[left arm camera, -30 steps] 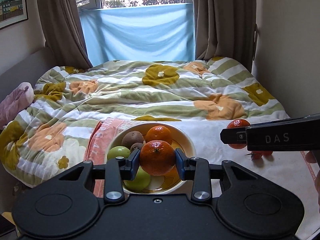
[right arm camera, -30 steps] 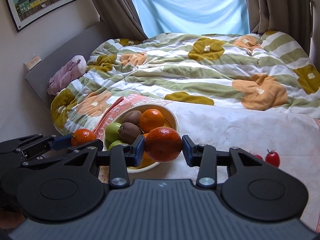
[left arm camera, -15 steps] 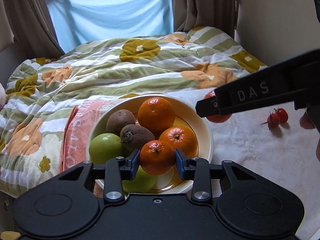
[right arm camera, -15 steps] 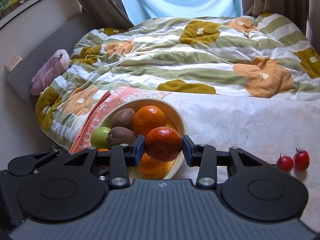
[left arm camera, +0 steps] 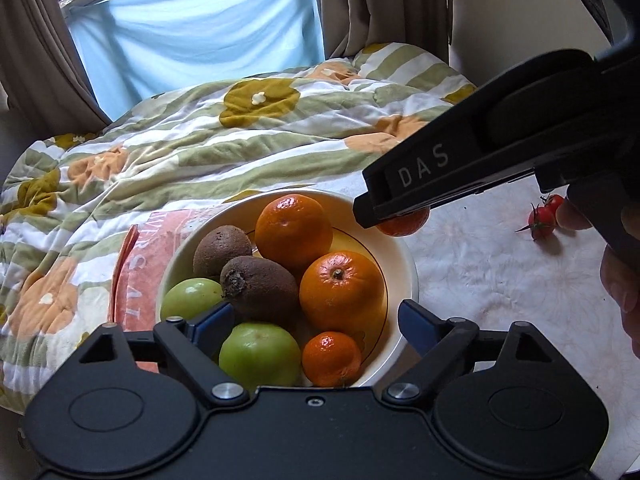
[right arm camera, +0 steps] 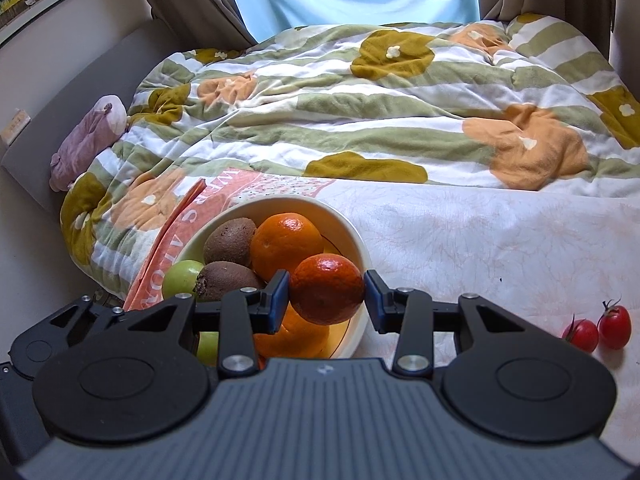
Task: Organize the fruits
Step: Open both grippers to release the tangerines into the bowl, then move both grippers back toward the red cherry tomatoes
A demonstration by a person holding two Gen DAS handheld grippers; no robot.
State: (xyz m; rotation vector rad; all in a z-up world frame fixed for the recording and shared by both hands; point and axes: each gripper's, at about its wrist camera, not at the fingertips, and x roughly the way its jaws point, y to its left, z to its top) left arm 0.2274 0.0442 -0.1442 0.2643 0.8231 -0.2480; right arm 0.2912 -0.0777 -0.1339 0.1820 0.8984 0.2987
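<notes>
The left gripper (left arm camera: 316, 320) hangs low over the near rim of the bowl (left arm camera: 408, 264), its jaws spread wide with nothing between the blue pads. The right gripper (right arm camera: 326, 290) is clamped on a dark orange (right arm camera: 326, 289), gripping it at both sides, poised above the bowl's right half. In the left wrist view the right gripper's black body slants down from the upper right toward the bowl's far right rim, the person's fingers (left arm camera: 618, 280) wrapped around its handle.

Soft daylight enters through the blue-draped window (left arm camera: 192, 36) far ahead of both claws, leaving faint shadows, slight glare on fruit, sharp focus, and fisheye bending at edges.
</notes>
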